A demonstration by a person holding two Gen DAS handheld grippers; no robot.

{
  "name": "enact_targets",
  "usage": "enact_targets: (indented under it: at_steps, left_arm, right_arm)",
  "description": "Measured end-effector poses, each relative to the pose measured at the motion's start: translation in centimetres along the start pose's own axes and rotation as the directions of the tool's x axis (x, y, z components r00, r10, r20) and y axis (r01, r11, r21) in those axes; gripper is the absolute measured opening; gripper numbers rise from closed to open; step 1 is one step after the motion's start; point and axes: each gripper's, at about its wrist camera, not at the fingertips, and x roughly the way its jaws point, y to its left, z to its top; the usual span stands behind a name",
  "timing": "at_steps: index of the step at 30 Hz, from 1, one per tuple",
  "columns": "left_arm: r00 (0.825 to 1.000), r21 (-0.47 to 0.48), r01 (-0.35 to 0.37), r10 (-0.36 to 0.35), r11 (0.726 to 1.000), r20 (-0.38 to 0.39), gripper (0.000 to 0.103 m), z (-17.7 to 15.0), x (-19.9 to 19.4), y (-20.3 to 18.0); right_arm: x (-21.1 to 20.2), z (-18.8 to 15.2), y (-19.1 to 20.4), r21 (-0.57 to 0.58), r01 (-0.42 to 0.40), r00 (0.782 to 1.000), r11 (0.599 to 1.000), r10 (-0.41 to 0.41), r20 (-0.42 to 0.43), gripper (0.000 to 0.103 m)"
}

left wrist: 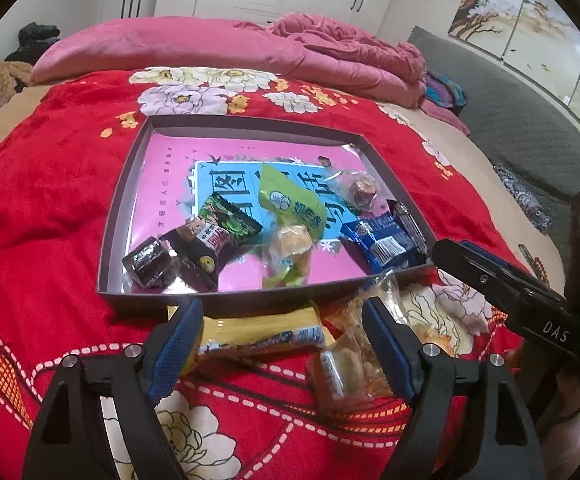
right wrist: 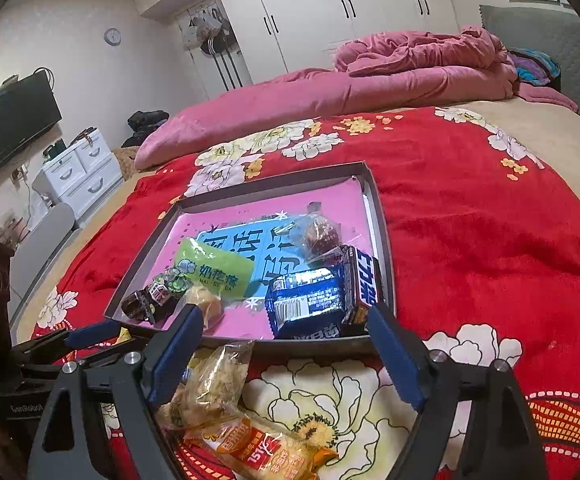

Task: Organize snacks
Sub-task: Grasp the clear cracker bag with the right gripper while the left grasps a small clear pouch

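A shallow grey box (left wrist: 130, 184) with a pink liner lies on the red bed cover; it also shows in the right wrist view (right wrist: 385, 240). In it lie a green packet (left wrist: 290, 200), a blue packet (left wrist: 385, 244), a dark wrapped cake (left wrist: 146, 266) and other wrapped snacks. In front of the box lie a yellow bar (left wrist: 258, 332) and clear-wrapped pastries (left wrist: 349, 364), between my left gripper's open fingers (left wrist: 286, 344). My right gripper (right wrist: 286, 356) is open over a clear-wrapped pastry (right wrist: 214, 388) and an orange packet (right wrist: 258, 448). Neither gripper holds anything.
A pink quilt (left wrist: 250, 52) is heaped at the far side of the bed. The right gripper's body (left wrist: 529, 296) reaches in from the right of the left wrist view. A white drawer unit (right wrist: 78, 176) and a TV (right wrist: 10, 120) stand left of the bed.
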Motion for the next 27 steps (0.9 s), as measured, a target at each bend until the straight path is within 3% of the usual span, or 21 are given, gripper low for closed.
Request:
enact_targets:
  at_steps: [11, 27]
  left_arm:
    - [0.999, 0.008, 0.023, -0.023, 1.000, -0.031, 0.083, -0.9, -0.4, -0.6]
    - [0.989, 0.030, 0.053, -0.048, 0.998, -0.137, 0.083, -2.9, 0.1, -1.7]
  right_arm:
    - [-0.5, -0.6, 0.4, -0.009, 0.001, 1.000, 1.000, -0.001, -0.010, 0.085]
    - [-0.6, -1.5, 0.7, -0.011, -0.006, 0.999, 1.000, 0.006, -0.050, 0.085]
